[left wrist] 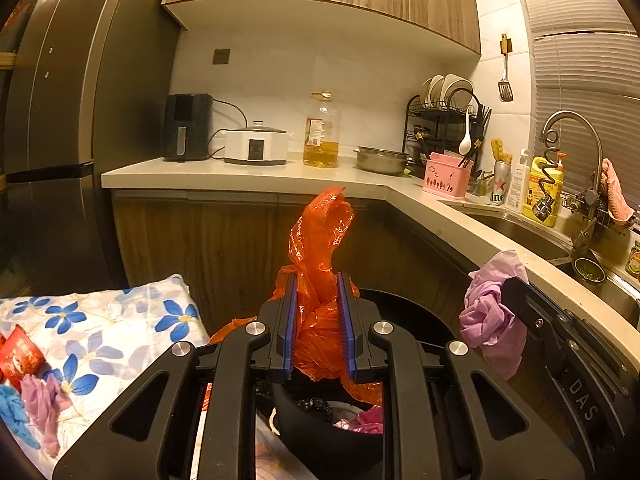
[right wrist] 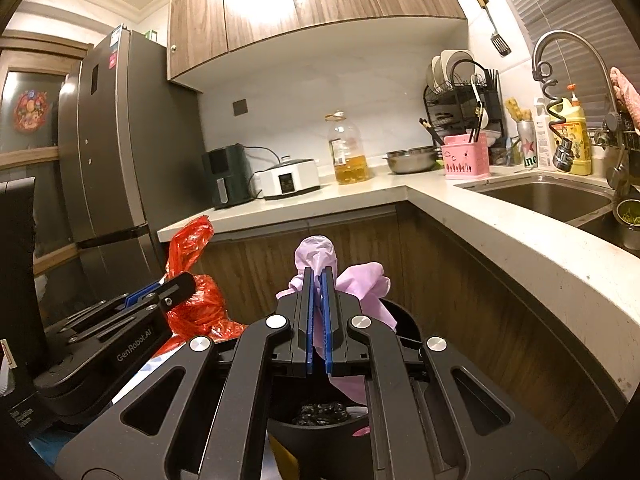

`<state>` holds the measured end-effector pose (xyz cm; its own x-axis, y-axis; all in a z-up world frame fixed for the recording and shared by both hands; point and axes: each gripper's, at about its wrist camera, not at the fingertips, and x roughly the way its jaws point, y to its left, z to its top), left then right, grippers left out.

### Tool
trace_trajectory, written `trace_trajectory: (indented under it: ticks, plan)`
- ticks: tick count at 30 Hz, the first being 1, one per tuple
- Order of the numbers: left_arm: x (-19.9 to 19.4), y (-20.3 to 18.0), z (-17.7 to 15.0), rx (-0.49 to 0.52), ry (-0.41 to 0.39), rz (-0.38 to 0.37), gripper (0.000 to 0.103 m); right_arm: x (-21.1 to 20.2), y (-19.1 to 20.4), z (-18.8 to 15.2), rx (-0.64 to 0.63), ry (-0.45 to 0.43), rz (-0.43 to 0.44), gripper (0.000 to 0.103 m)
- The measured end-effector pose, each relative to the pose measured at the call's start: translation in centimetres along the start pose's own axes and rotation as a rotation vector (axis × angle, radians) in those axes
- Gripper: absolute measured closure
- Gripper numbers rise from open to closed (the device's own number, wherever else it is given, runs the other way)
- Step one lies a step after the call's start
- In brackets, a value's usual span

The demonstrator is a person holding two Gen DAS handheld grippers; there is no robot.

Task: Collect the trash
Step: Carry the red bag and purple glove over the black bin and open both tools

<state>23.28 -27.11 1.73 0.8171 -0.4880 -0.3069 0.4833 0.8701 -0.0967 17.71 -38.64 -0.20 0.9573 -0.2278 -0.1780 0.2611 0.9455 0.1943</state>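
Observation:
My left gripper is shut on a crumpled orange plastic bag and holds it above a black trash bin. My right gripper is shut on a pale purple glove over the same bin. The bin has a black liner and some pink trash inside. The right gripper with the glove shows at the right of the left wrist view. The left gripper with the orange bag shows at the left of the right wrist view.
A floral cloth at the left holds a red packet, a blue glove and a purple glove. An L-shaped counter carries appliances, an oil bottle, a dish rack and a sink. A fridge stands at the left.

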Motion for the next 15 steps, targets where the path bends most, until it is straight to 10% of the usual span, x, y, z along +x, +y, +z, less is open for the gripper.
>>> trace_trajectory:
  ticks: [15]
  plan:
    - [2.4,-0.6,0.0,0.016,0.018,-0.023,0.083,2.1,-0.6,0.2,0.015,0.026,0.013,0.099]
